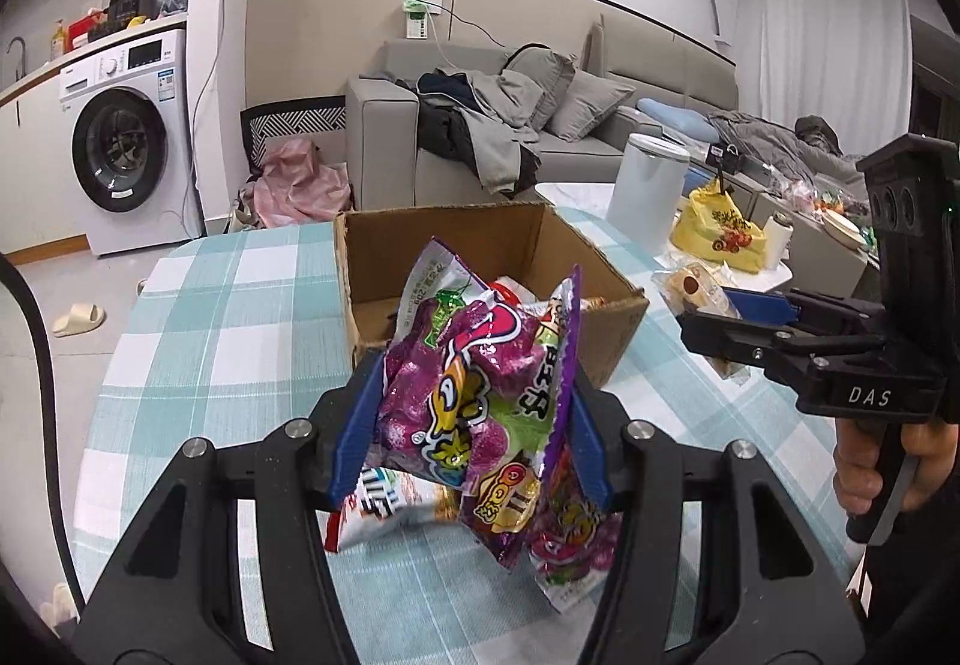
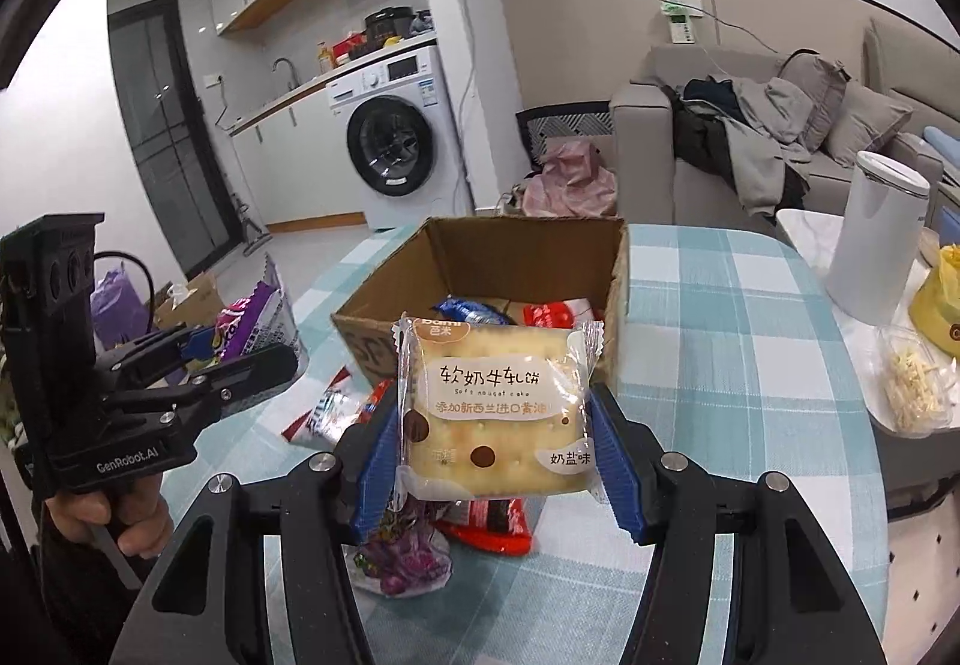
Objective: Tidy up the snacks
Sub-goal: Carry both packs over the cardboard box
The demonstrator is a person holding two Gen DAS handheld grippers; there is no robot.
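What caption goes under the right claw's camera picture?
Right claw holds a nougat cracker pack before the cardboard snack box.

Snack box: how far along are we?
Done: a few packets already lie in the cardboard box. In hand: left gripper holds a purple candy bag; right gripper holds a nougat cracker packet. Left: loose packets on the table, including a red wrapper.

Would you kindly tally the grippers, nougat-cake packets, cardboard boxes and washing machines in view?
Grippers: 2, left gripper and right gripper
Cake packets: 1, the cake packet in the right jaws
Boxes: 1, the box
Washers: 1, the washer
Total: 5
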